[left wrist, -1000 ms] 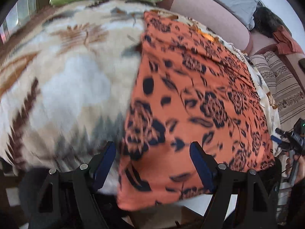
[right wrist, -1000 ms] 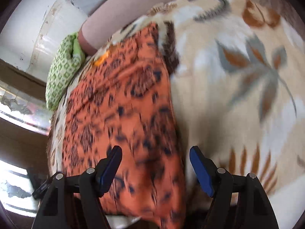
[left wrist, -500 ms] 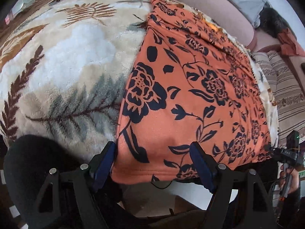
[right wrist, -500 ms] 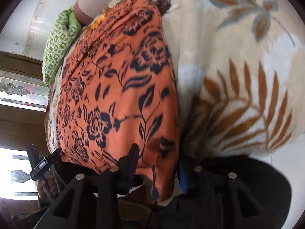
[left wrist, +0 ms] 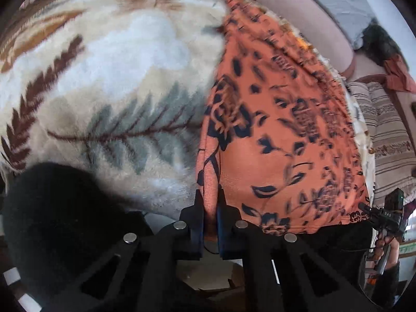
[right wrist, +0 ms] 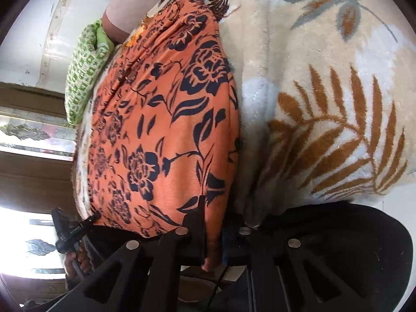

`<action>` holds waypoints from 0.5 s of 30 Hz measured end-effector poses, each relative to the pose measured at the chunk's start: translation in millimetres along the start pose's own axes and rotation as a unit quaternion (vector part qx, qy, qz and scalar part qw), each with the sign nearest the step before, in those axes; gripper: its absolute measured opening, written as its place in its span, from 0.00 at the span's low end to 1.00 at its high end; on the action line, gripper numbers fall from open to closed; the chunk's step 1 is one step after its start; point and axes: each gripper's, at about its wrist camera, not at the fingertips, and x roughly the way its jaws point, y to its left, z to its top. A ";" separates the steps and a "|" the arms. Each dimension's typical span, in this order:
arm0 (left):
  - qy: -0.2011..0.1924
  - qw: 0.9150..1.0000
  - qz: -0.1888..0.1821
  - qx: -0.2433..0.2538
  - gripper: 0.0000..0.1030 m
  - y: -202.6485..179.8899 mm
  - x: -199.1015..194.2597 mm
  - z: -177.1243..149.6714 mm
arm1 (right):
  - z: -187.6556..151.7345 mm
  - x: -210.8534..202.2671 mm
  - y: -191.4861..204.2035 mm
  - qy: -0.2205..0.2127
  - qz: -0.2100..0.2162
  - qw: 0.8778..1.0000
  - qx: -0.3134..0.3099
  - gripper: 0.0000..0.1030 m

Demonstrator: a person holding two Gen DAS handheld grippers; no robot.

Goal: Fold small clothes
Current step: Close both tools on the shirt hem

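Daylight, bright window glare at lower left of the right view; left view motion-blurred, perhaps slightly overexposed; fisheye bends edges, corners black.

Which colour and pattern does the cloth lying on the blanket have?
The flat orange cloth has a dark navy rose-and-leaf print; the right wrist view shows it sharpest.

Home bedroom, plush leaf-print blanket, green patterned pillow, headboard

The right claw reads "DAS" (small, faint).
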 end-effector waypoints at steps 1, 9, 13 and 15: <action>-0.020 1.000 -0.007 0.009 0.07 -5.2 -13.7 1.0 | 0.8 -6.5 3.7 -0.006 0.029 1.000 0.004 0.08; -0.069 0.997 -0.022 0.010 0.07 -6.6 -46.2 17.8 | 20.7 -50.7 4.5 -0.078 0.119 0.989 0.027 0.08; -0.015 0.999 -0.012 -0.029 0.07 10.5 -14.8 4.9 | 6.4 -24.8 -24.6 -0.051 0.115 0.990 0.068 0.08; -0.010 0.999 -0.012 -0.030 0.07 11.3 -14.3 4.7 | 2.4 -23.1 -28.2 -0.052 0.122 0.989 0.071 0.08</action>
